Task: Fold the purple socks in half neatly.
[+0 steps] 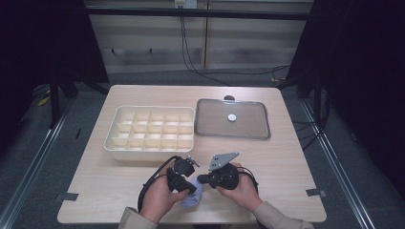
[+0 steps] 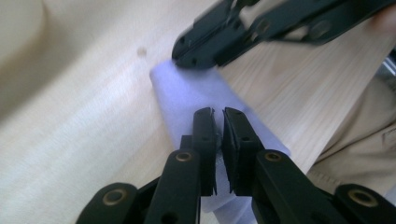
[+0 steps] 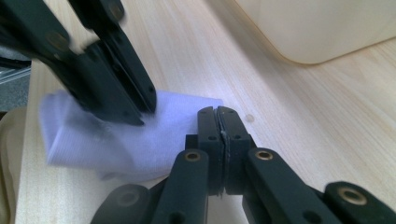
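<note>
- At centre left of the high view sits a cream divided tray, its grid of small compartments bare as far as I can see.
- Right of it, apart by a narrow gap, lies a shallow grey tray with one small white round thing near its middle.
- Both rest on a pale wood table; around it I see grey floor, dark curtains at both sides, and cables running down a light back wall.
- At bottom centre, my left gripper has its jaws nearly together, pinching a fold of the pale lilac cloth that lies on the table's near edge.
- My right gripper is just beside it, jaws pressed together at the cloth's other end; a thin edge of fabric seems caught between them.
</note>
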The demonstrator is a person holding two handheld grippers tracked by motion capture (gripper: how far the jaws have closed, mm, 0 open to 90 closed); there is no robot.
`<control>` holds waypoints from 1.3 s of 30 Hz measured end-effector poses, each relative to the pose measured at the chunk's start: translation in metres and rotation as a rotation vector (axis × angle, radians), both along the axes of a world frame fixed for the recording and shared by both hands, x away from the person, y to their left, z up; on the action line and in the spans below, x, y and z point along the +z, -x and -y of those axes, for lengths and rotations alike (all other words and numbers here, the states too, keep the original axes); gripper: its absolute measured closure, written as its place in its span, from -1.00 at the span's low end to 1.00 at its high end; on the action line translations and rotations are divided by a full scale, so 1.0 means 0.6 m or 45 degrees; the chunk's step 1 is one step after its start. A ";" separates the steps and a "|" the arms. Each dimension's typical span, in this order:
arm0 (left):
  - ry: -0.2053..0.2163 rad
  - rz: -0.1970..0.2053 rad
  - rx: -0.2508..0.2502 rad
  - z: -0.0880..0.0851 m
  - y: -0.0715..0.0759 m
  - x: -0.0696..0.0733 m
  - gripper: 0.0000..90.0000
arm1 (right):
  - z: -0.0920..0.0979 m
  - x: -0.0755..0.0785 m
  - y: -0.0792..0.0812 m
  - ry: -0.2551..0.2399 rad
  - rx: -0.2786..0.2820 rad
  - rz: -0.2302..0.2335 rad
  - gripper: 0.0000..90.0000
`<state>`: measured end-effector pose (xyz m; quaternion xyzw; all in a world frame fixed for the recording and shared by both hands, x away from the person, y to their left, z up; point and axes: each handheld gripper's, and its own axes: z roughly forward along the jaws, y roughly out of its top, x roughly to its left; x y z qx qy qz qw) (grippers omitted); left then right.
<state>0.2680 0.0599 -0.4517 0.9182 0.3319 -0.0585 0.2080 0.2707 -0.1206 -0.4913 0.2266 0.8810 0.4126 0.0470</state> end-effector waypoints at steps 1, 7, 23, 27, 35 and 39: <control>0.013 -0.003 0.002 -0.002 -0.002 -0.003 0.87 | -0.001 0.001 0.000 0.000 0.003 0.007 0.98; 0.042 0.017 0.026 -0.010 0.001 0.002 0.83 | 0.001 0.003 0.002 0.001 -0.002 0.004 0.97; 0.025 0.000 0.061 -0.027 0.002 -0.008 0.72 | 0.003 0.004 0.002 -0.003 -0.019 0.007 0.96; 0.052 0.021 0.094 -0.031 -0.003 0.002 0.50 | 0.008 0.004 0.001 -0.001 -0.023 0.005 0.96; 0.085 -0.009 0.133 -0.019 -0.009 -0.004 0.06 | 0.011 0.003 0.003 0.001 -0.031 0.011 0.95; 0.076 -0.028 0.135 -0.015 -0.010 -0.011 0.00 | 0.012 0.003 0.004 0.005 -0.032 0.005 0.94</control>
